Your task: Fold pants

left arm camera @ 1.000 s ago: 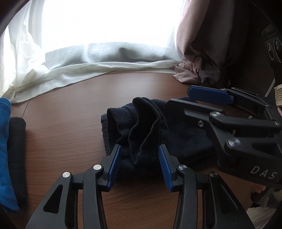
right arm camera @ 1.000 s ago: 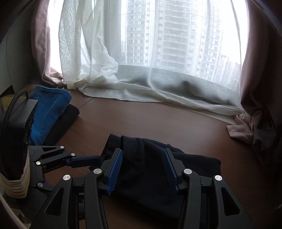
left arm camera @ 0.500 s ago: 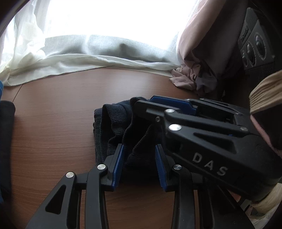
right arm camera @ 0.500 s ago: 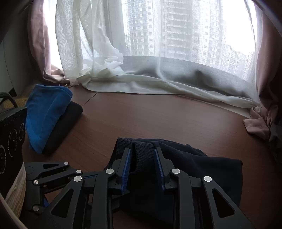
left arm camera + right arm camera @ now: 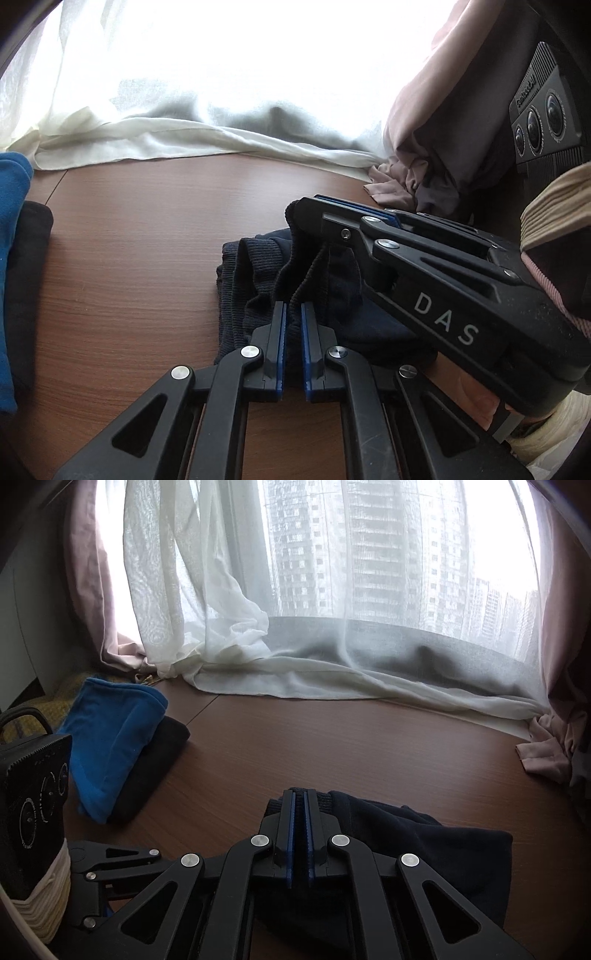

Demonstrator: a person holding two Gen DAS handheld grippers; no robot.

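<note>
Dark navy pants (image 5: pixel 258 280) lie bunched on the brown wooden table, ribbed waistband up; they also show in the right wrist view (image 5: pixel 424 842). My left gripper (image 5: pixel 293 314) is shut on a ribbed fold of the waistband at its near edge. My right gripper (image 5: pixel 299 797) is shut on the waistband a little farther back. In the left wrist view the right gripper (image 5: pixel 306 210) reaches in from the right, just above and behind the left one, with cloth pinched under its tip.
A folded blue garment (image 5: pixel 110 734) on a black one (image 5: pixel 155 764) lies at the table's left. White sheer curtains (image 5: pixel 295 679) pool along the back edge. A pink curtain (image 5: pixel 417 162) bunches at the back right.
Both grippers have closed from open onto the waistband of the pants. The right gripper has moved in close beside the left one, and the cloth has bunched up.
</note>
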